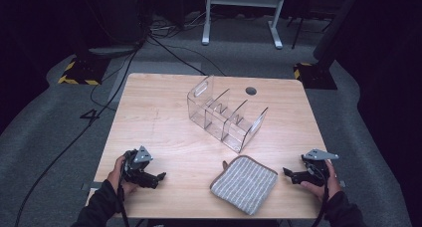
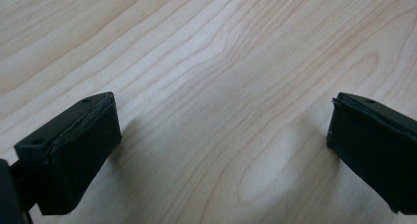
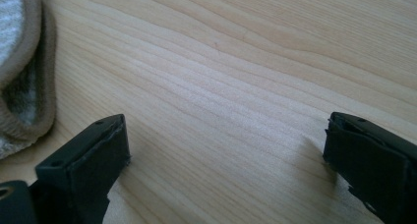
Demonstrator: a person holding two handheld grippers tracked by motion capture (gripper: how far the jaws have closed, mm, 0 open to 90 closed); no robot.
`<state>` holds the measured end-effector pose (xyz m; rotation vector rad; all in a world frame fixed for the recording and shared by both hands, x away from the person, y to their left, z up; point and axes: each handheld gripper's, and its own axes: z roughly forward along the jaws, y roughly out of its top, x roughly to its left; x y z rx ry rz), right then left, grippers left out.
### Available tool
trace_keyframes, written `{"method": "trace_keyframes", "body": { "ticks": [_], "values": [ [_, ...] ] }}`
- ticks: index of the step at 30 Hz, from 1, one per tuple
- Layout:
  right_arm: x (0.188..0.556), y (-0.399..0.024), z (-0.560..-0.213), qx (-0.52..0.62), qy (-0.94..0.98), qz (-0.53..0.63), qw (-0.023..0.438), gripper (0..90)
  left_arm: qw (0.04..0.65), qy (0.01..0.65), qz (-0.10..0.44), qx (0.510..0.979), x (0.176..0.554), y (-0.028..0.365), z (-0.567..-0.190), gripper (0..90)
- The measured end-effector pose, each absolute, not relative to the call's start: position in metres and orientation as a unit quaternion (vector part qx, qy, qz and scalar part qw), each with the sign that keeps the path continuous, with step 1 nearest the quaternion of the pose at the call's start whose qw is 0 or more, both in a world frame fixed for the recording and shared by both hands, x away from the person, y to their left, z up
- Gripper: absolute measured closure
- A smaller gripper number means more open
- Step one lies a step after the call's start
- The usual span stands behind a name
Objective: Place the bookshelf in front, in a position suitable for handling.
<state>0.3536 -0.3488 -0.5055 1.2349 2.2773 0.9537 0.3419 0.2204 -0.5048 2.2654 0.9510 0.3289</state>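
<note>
Striped grey cloth with brown trim lies flat near front edge of bench, right of centre. Left gripper near front left corner, fingers released, nothing between. Right gripper near front right corner, just beside cloth, apart from it, fingers released, bare wood between. Clear acrylic divider organizer sits toward back edge, centre.

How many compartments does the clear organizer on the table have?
3, in a row inside the clear organizer: one at its far-left end by the handle cutout, one in the middle, one at the near-right end closest to the striped cloth.
</note>
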Motion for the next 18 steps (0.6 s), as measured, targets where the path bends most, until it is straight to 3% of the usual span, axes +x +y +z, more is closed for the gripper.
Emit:
{"method": "trace_keyframes", "body": {
  "ticks": [10, 11, 13, 15, 16, 18],
  "values": [
    [0.355, -0.35, -0.505, 0.431, 0.817, 0.337, 0.183, 4.2, 0.331, 0.343, 0.125, 0.87, 0.344, 0.19, -0.505, 0.3],
    [0.355, -0.351, -0.504, 0.43, 0.817, 0.337, 0.183, 7.9, 0.331, 0.343, 0.126, 0.87, 0.343, 0.189, -0.505, 0.4],
    [0.352, -0.35, -0.501, 0.417, 0.82, 0.347, 0.182, 23.4, 0.333, 0.346, 0.123, 0.869, 0.342, 0.188, -0.505, 0.4],
    [0.351, -0.349, -0.499, 0.412, 0.821, 0.35, 0.182, 21.1, 0.331, 0.345, 0.124, 0.87, 0.342, 0.187, -0.505, 0.3],
    [0.35, -0.348, -0.497, 0.41, 0.823, 0.35, 0.18, 15.0, 0.329, 0.345, 0.122, 0.871, 0.342, 0.187, -0.505, 0.3],
    [0.346, -0.343, -0.491, 0.402, 0.825, 0.358, 0.175, 21.8, 0.326, 0.345, 0.12, 0.872, 0.342, 0.185, -0.504, 0.5]
  ]
}}
